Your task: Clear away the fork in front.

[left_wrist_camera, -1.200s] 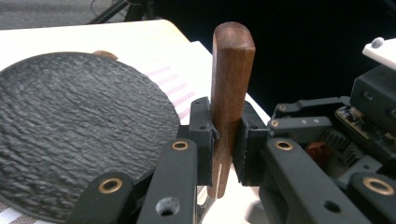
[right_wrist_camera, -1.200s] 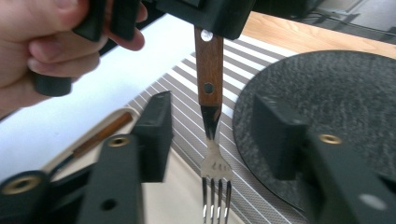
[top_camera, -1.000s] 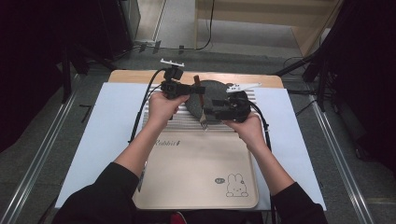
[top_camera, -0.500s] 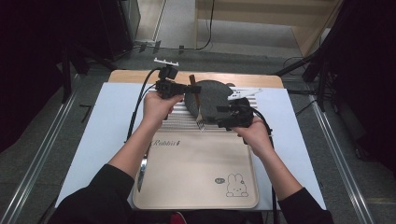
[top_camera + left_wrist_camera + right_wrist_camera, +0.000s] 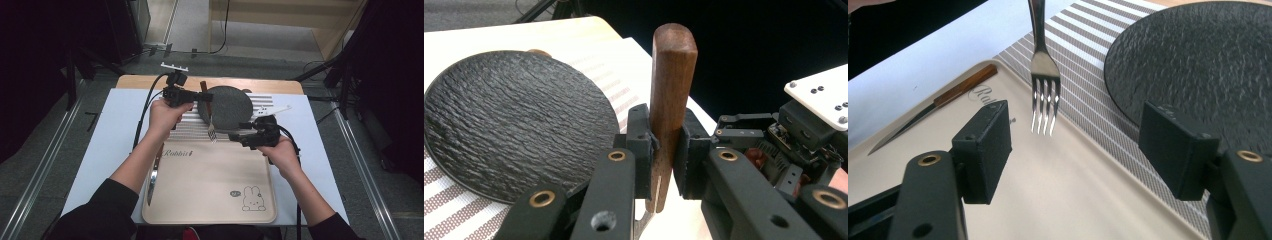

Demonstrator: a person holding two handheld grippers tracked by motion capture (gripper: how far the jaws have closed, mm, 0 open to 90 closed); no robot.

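L gripper [image 5: 663, 165]: clamps fork [image 5: 210, 120] handle | R gripper [image 5: 1075, 145]: wide, just opened, tines hang ahead

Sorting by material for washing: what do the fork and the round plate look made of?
Fork: shiny metal tines, likely steel, reflecting light; its handle looks like brown wood with visible grain. Plate: matte black with a rippled surface, possibly slate or stoneware.
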